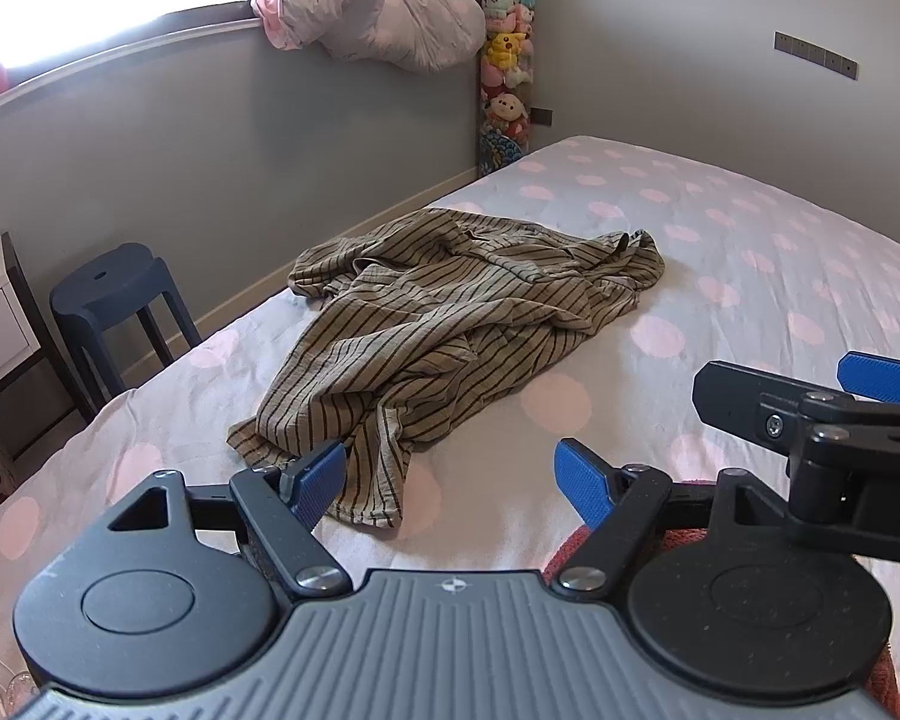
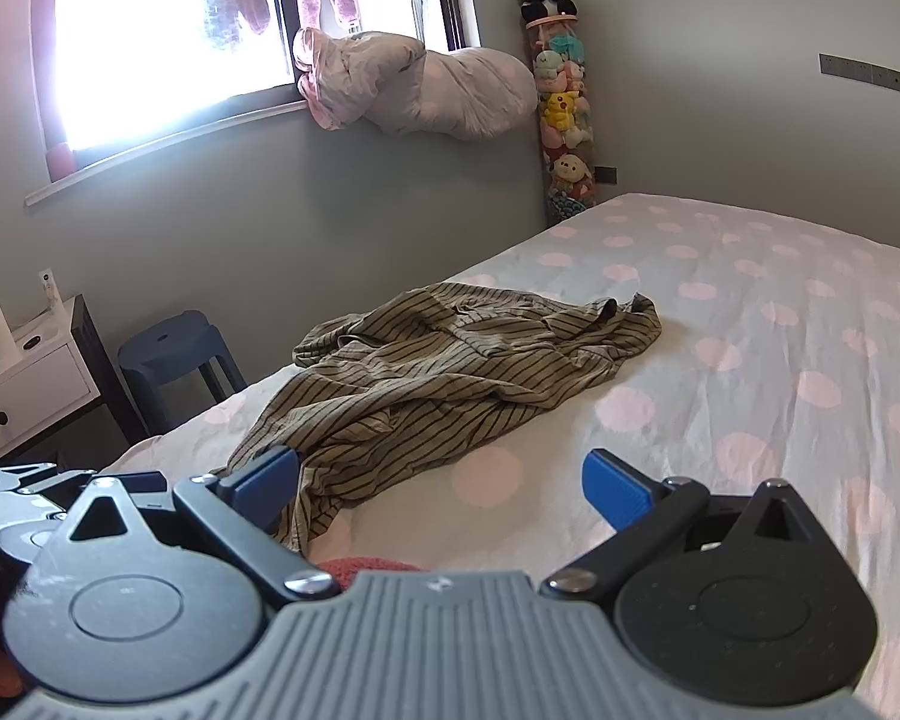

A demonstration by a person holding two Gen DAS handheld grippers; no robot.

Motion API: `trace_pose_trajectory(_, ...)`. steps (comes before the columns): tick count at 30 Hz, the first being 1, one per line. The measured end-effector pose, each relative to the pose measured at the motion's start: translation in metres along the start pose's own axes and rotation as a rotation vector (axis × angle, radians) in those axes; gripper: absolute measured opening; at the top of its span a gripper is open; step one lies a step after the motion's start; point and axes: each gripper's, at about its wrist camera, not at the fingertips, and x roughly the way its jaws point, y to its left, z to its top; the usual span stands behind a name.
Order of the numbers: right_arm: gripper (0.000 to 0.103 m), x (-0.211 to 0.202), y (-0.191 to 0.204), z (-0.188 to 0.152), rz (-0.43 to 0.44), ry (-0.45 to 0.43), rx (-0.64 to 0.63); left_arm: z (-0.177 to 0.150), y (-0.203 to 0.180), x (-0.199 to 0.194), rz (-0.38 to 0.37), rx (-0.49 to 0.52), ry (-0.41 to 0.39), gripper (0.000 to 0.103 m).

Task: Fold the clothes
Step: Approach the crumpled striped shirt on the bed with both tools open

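A crumpled olive garment with thin dark stripes [image 1: 450, 324] [image 2: 444, 372] lies in a heap on the bed [image 1: 750, 276] [image 2: 780, 330], towards its left side. My left gripper [image 1: 450, 480] hovers over the bed's near edge, open, its blue pads wide apart with the garment's nearest corner just ahead of the left pad. My right gripper [image 2: 444, 480] is likewise open above the near edge, with nothing between its fingers. In the left wrist view the right gripper's body [image 1: 822, 420] shows at the right side. Something reddish [image 2: 366, 567] lies under both grippers, mostly hidden.
The bedsheet is pale with pink dots. A dark blue stool [image 1: 114, 294] [image 2: 174, 348] and a white cabinet [image 2: 24, 372] stand left of the bed. A rolled duvet [image 1: 384, 6] rests on the windowsill. A tall tube of plush toys [image 1: 506, 66] fills the corner.
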Motion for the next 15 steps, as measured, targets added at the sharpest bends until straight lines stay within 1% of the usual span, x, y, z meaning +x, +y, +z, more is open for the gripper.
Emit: trace_pose_trajectory(15,0.102,0.0018,-0.0031,-0.0017,0.002,0.004,0.018,0.0003,-0.0049,-0.0007,-0.001,0.013,0.004,0.076)
